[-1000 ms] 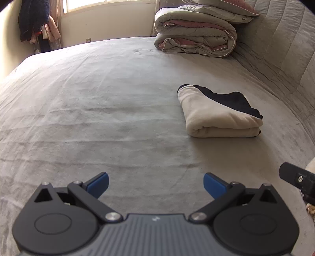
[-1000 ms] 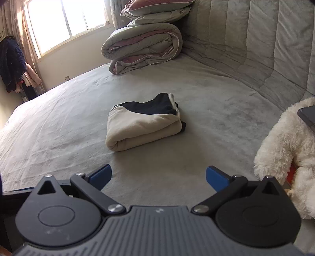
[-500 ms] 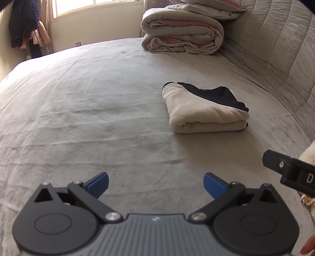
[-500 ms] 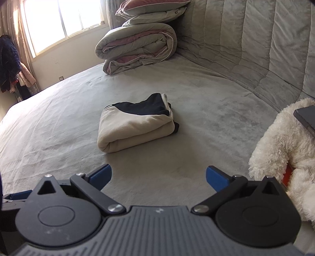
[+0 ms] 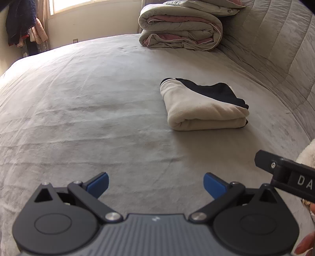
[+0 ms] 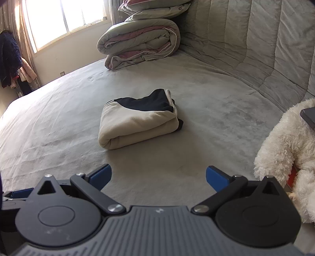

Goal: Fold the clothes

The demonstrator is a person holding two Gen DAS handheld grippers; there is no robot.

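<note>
we are looking across a wide bed (image 5: 82, 102) covered in a grey, slightly wrinkled velvety sheet, which is filling most of both views. a folded garment (image 5: 204, 110) (image 6: 137, 122), cream with a black panel on top, is lying on the sheet toward the padded side, well ahead of both tools and touched by neither. our left gripper (image 5: 155, 184) is hovering low over bare sheet with its blue-tipped fingers (image 5: 98, 184) spread wide and holding nothing. our right gripper (image 6: 158, 177) is doing the same, its blue fingers (image 6: 215, 177) standing wide apart over empty sheet, with the garment lying straight ahead of it.

at the far end of the bed a rolled grey and pink duvet (image 5: 181, 29) (image 6: 139, 47) is sitting with pillows (image 6: 153, 7) stacked on top. a quilted grey headboard (image 5: 279, 39) (image 6: 265, 45) is running along the right side. a bright window (image 6: 63, 19) is letting daylight in at the back, and dark and pink clothes (image 5: 21, 23) (image 6: 13, 63) are hanging in the left corner. a fluffy white plush toy (image 6: 289, 145) is sitting at the right edge, just beside the right gripper.
</note>
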